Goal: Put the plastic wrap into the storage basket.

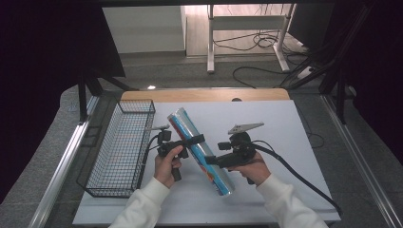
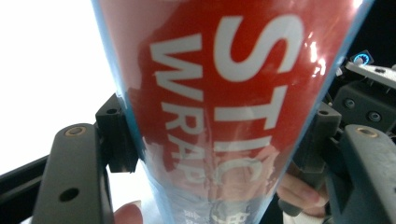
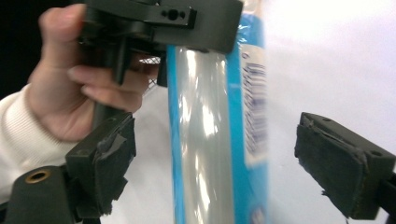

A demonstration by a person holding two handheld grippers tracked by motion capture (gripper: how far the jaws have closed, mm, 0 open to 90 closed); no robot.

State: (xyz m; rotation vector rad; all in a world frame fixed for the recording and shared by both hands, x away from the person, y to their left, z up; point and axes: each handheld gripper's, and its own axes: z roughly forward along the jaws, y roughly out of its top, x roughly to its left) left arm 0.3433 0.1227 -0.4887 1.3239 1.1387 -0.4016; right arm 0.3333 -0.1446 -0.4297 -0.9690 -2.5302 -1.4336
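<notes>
Over white table (image 1: pixel 294 142), left tool (image 1: pixel 190 142) clamps wrap roll (image 1: pixel 199 149); right tool (image 1: pixel 212 160) gapes around it.

High view: even overhead light on the white tabletop (image 1: pixel 294 142); left and right margins fall to black. Left gripper view: background blown out to white at left, glare streaks on the cling-wrap roll (image 2: pixel 233 93), near label text soft. Right gripper view: motion blur smears the roll's barcode.

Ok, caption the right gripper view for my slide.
Right tool open around the wrap roll, which the left tool clamps.
</notes>
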